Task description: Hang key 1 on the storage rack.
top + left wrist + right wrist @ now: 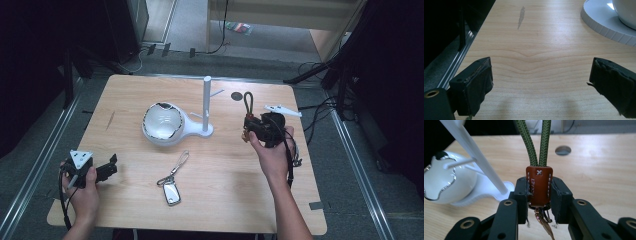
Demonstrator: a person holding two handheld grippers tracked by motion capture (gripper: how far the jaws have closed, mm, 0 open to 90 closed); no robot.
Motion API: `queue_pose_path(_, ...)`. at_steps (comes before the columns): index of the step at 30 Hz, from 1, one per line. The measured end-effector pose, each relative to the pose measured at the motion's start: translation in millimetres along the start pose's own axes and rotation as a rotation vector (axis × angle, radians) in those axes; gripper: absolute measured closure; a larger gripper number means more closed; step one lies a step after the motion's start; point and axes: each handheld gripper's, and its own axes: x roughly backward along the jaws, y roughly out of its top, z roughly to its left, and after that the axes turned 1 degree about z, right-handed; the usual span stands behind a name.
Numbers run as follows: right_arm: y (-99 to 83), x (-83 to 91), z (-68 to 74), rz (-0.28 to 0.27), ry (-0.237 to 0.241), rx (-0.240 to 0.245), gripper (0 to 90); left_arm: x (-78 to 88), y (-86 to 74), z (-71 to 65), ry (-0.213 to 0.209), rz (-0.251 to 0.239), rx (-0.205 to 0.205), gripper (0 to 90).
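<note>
Right gripper view: a keychain (539, 186) with a stitched brown leather tab and a loop of green braided cord (537, 142) stands upright, pinched at the tab between the jaws of the right gripper (539, 195), metal clips dangling beneath. High above the wooden counter (225, 200), the same keychain is held aloft just right of a white stand (206, 107), a slim post with thin side pegs rising from a smooth base that widens into a glossy bowl (162, 122). The work in hand looks like hanging the loop on a peg; doing it well likely means keeping the loop open and upright, approaching the peg end-on and letting go only once the cord sits past its tip. A second key fob (171, 191), silvery with a strap, lies flat near the front edge. The left gripper (102, 170) rests low at the counter's left, jaws spread over bare wood grain.
</note>
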Motion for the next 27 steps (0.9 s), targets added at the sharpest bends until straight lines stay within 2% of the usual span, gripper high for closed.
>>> queue_pose_path(5,3.1,6.0,7.0,-0.08,0.005,0.043,70.1,-0.1,0.1,0.3,0.0,0.0,0.0,5.2)
queue_pose_path(9,7.0,6.5,14.3,-0.114,0.011,0.076,69.8,-0.3,0.0,0.1,0.0,-0.001,0.004,5.2)
queue_pose_path(12,10.2,5.2,17.2,-0.129,0.037,0.079,69.8,-0.4,0.0,0.2,0.0,-0.003,0.004,5.2)
queue_pose_path(13,11.3,4.4,18.0,-0.154,0.053,0.086,69.8,-0.3,0.0,0.2,0.0,-0.003,0.004,5.2)
queue_pose_path(15,11.6,3.9,18.2,-0.167,0.06,0.089,69.7,-0.3,0.0,0.3,0.0,-0.003,0.004,5.2)
queue_pose_path(17,12.1,2.1,17.9,-0.188,0.096,0.087,69.6,-0.3,0.0,0.3,-0.002,-0.003,0.007,5.2)
queue_pose_path(23,15.3,-1.6,18.2,-0.168,0.1,0.108,69.1,-0.2,0.0,0.3,-0.003,-0.001,0.004,5.3)
queue_pose_path(25,15.8,-2.8,17.2,-0.164,0.125,0.106,68.9,-0.2,0.0,0.3,-0.004,-0.001,0.004,5.3)
queue_pose_path(27,15.7,-4.6,18.5,-0.151,0.121,0.12,68.9,-0.2,0.0,0.4,-0.005,-0.001,0.004,5.4)
